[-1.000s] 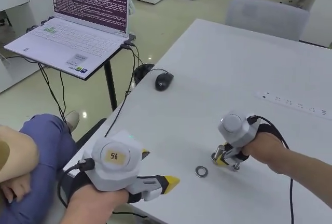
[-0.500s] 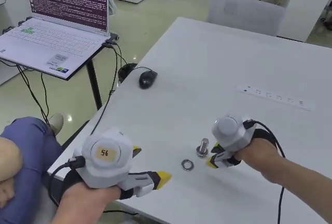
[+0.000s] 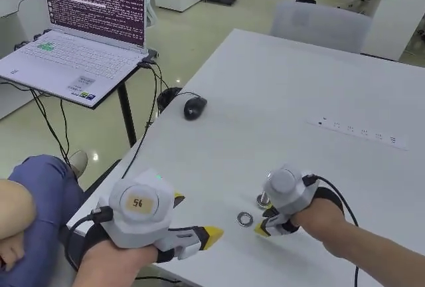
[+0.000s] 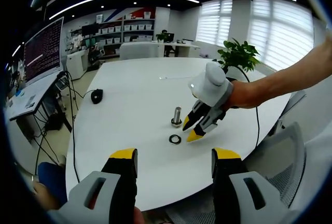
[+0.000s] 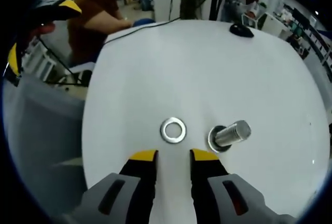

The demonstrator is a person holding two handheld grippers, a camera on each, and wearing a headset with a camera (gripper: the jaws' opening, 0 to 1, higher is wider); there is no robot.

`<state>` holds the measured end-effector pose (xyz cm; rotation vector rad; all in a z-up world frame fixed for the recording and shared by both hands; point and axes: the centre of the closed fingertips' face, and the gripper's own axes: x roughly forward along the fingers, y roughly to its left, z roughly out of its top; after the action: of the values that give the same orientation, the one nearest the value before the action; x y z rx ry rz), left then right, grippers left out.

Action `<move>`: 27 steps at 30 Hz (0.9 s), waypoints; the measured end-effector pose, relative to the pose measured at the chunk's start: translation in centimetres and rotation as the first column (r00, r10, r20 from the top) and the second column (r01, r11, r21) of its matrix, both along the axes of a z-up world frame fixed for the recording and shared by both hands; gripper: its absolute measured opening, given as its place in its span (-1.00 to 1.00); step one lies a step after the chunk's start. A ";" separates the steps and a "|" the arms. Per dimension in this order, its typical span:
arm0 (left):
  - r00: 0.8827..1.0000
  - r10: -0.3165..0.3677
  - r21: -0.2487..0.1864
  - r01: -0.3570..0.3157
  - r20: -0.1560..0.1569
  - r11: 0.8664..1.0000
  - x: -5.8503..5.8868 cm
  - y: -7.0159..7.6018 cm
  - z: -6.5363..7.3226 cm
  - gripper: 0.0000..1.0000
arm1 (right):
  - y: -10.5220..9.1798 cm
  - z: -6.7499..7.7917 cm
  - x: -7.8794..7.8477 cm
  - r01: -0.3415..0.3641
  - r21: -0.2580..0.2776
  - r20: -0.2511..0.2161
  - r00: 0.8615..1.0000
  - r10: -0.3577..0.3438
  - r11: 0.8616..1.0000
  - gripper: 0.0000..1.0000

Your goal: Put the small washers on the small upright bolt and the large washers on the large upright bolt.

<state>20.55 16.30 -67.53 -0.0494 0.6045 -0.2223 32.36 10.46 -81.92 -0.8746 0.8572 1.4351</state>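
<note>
Right tool [image 5: 174, 156]: jaws released to a narrow gap, nothing between them, tips low over the white tabletop [image 5: 155, 63]. Loose washer [image 5: 173, 130] lies flat just ahead of the tips, in line with the gap, not touching them. Upright bolt [image 5: 232, 133] stands just ahead and to the right of the right jaw, near the washer but apart from it. There is a flat ring at the bolt's base; cannot tell if it is a washer or the bolt's own head.

Head view: right tool [image 3: 261, 228] sits just beside the washer [image 3: 245, 218], with the bolt [image 3: 263, 200] right by the tool body, partly hidden behind it.

Left tool [image 4: 175, 155]: jaws released wide, empty, held at the near tabletop edge. The washer [image 4: 175, 139] is ahead of its gap, the bolt [image 4: 177, 116] farther ahead on the same line, and the right tool [image 4: 193, 129] just right of both. In the head view the left tool [image 3: 211, 236] is well apart from the washer.

Mouse [image 3: 194, 107] lies far ahead of both tools.
</note>
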 end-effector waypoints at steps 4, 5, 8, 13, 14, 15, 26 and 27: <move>1.000 -0.007 0.001 0.007 0.000 1.000 0.1 -0.3 0.1 0.14 | 1.0 -0.3 -0.5 -0.003 -0.002 -0.012 1.000 0.003 1.000 -0.45; 1.000 -0.008 0.000 0.008 0.001 1.000 0.1 -0.3 0.1 0.14 | 1.2 -0.3 -0.6 -0.006 -0.003 -0.013 1.000 0.006 1.000 -0.43; 1.000 -0.010 0.003 0.010 -0.003 1.000 0.0 -0.3 0.0 0.14 | 1.7 -0.7 -0.6 -0.028 -0.019 0.007 1.000 0.028 0.999 -0.41; 1.000 0.003 0.001 -0.003 -0.006 1.000 -0.3 0.1 -0.1 0.14 | 2.7 -0.6 -0.3 -0.010 0.011 0.021 1.000 0.010 1.000 -0.41; 1.000 0.005 0.000 -0.005 -0.006 1.000 -0.3 0.2 -0.1 0.14 | 2.8 -0.6 -0.4 -0.005 0.021 0.016 1.000 0.004 1.000 -0.44; 1.000 0.005 0.000 -0.005 -0.007 1.000 -0.4 0.2 -0.1 0.14 | 3.0 -0.6 -0.5 -0.011 0.026 0.017 1.000 0.010 1.000 -0.48; 1.000 0.025 -0.006 -0.025 -0.004 1.000 -0.6 0.5 -0.3 0.14 | -0.8 -0.6 -1.7 0.117 0.036 -0.014 0.993 -0.117 0.992 -0.49; 1.000 0.024 -0.006 -0.024 -0.005 1.000 -0.6 0.5 -0.3 0.14 | -1.0 -0.5 -1.9 0.116 0.048 -0.021 0.993 -0.115 0.992 -0.49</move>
<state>19.94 16.78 -67.84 -0.0627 0.6076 -0.2005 30.44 9.46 -82.41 -0.7639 0.8687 1.3596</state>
